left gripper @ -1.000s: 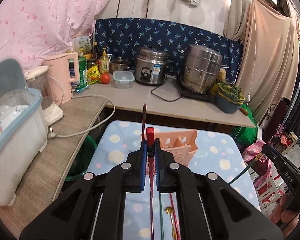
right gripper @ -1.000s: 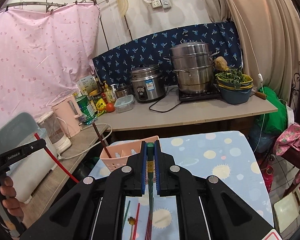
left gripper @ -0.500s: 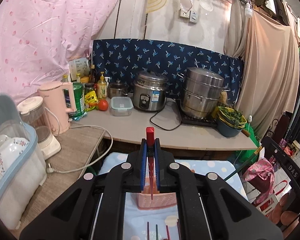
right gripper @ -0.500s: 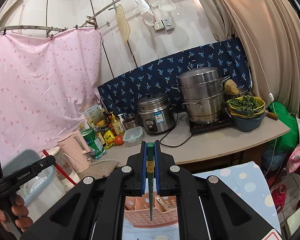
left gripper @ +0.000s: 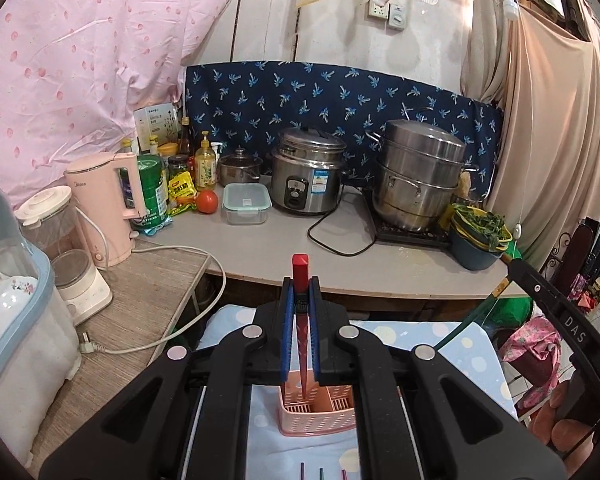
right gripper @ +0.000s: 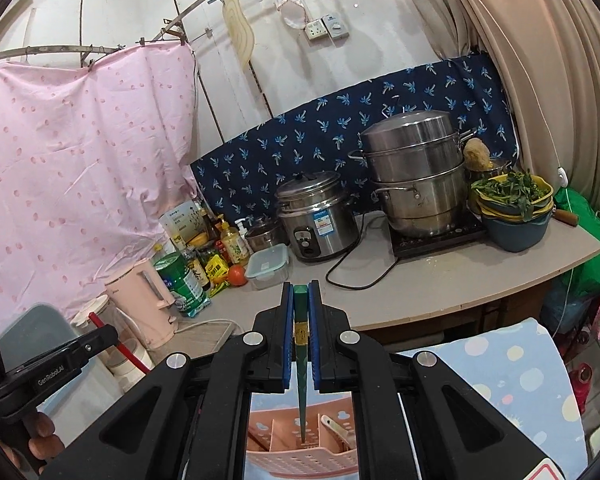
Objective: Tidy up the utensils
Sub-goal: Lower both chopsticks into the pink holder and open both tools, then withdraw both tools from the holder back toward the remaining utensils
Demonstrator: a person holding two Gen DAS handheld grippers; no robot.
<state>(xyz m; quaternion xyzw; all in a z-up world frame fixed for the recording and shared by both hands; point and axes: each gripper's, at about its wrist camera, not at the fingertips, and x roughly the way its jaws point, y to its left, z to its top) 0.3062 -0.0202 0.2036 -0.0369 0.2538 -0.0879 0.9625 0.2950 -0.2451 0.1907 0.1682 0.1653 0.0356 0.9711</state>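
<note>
The left gripper (left gripper: 300, 308) has its blue-padded jaws clamped on a slim red chopstick (left gripper: 301, 344) with a squared top, held upright with the top standing just above the jaws and the thin tip pointing down below them. Directly beneath the jaws sits a pink perforated plastic utensil basket (left gripper: 318, 416) with dividers, on a pale blue tablecloth with pastel dots (left gripper: 476, 344); the red tip reaches into the basket's left rear compartment (whether it touches the bottom cannot be told). Nearer the camera than the basket, the ends of three thin sticks (left gripper: 321, 474) lie on the cloth.

The right gripper (right gripper: 300, 320) is likewise closed on a slim dark green chopstick (right gripper: 301, 372), vertical between the pads, its tip hanging into the middle compartment of the same basket (right gripper: 300, 456) below the jaws. To the right of that tip a cream-coloured utensil handle (right gripper: 334, 428) leans in the neighbouring compartment.
</note>
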